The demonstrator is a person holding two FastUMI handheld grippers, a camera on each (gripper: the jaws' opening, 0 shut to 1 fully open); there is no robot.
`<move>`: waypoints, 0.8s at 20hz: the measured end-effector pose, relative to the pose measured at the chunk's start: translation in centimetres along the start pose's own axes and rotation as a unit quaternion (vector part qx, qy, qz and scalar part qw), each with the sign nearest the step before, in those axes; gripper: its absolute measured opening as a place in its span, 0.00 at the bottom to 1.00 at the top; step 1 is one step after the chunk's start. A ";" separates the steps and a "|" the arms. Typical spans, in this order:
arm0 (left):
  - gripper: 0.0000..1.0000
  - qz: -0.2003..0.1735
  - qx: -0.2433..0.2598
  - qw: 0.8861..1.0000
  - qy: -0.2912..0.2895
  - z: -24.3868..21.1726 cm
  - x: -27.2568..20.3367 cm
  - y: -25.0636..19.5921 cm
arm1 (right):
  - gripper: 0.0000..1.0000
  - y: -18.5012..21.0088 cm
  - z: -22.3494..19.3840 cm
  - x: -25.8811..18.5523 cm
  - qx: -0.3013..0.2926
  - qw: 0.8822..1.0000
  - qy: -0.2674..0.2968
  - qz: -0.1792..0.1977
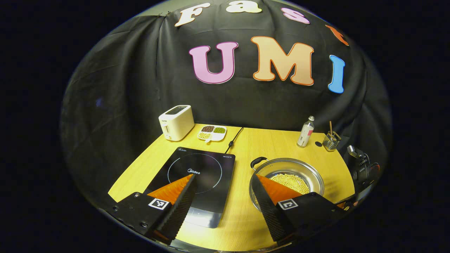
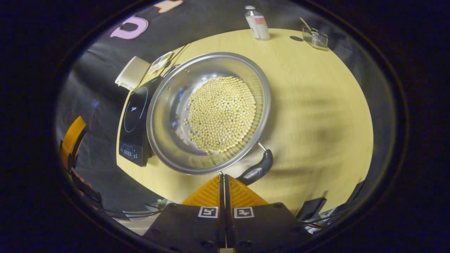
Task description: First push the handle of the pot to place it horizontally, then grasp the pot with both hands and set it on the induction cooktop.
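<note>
In the left gripper view, a toaster (image 1: 176, 122) stands at the far left of the table (image 1: 270, 144), with a divided dish (image 1: 212, 133) of beans just to its right. In front of them lies the black cooktop (image 1: 207, 168), its cord (image 1: 235, 137) running back toward the wall. The left gripper (image 1: 225, 181) hangs above the near edge of the table with its fingers spread wide, holding nothing; one finger lies over the cooktop, the other over the near rim of the pot (image 1: 286, 177). The pot sits on the table just right of the cooktop, not on it, with yellow beans (image 1: 290, 181) inside and a black handle (image 1: 258, 161) at its far left rim. Behind it stand a bottle (image 1: 306, 131) and a small glass holder (image 1: 331, 140) near the right back edge.

In the right gripper view, the cooktop (image 2: 135, 116) lies left of the pot (image 2: 168, 116), which seems to touch or overlap its edge. The beans (image 2: 221, 114) cover the pot's bottom. A second black handle (image 2: 258, 168) sticks out from the near rim, tilted. The right gripper (image 2: 224, 179) has its fingers pressed together, gripping nothing, their tips right at the pot's rim beside this handle; whether they touch it cannot be told. The bottle (image 2: 257, 23) and holder (image 2: 315, 37) stand at the far side.
</note>
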State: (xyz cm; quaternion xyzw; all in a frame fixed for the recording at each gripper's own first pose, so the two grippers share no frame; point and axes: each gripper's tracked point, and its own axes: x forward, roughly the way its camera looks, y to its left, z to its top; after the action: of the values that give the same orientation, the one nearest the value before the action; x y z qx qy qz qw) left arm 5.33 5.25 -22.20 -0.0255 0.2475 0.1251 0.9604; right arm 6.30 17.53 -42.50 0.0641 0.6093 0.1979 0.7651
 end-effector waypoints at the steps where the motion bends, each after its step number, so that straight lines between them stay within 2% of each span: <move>1: 0.96 0.001 -0.001 1.000 0.000 0.0 0.1 -0.1 | 0.02 -0.5 0.5 -0.1 0.000 1.000 -0.006 -0.005; 5: 0.96 0.001 -0.006 1.000 0.001 0.1 0.3 -0.6 | 0.00 -2.9 2.7 -0.6 -0.027 0.998 -0.041 -0.043; 9: 0.96 0.003 -0.004 1.000 -0.003 0.4 0.4 -1.1 | 0.02 -4.7 5.1 -0.7 -0.024 0.996 -0.062 -0.057; 13: 0.96 -0.001 -0.015 1.000 -0.008 0.8 0.7 -1.9 | 0.02 -6.6 7.9 -0.6 -0.039 0.992 -0.086 -0.086; 14: 0.96 -0.001 -0.017 1.000 -0.008 0.8 0.9 -2.0 | 0.00 -6.8 8.4 -0.6 -0.038 0.991 -0.089 -0.086; 16: 0.96 0.000 -0.020 1.000 -0.004 0.4 1.3 -2.2 | 0.03 -7.1 9.5 -0.3 -0.035 0.991 -0.094 -0.084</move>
State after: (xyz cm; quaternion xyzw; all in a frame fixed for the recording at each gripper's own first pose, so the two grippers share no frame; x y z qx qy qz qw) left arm 7.15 3.48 -22.46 -0.0437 0.2407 0.1300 0.9608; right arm 16.94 12.32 -42.25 0.0040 0.5307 0.1468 0.8347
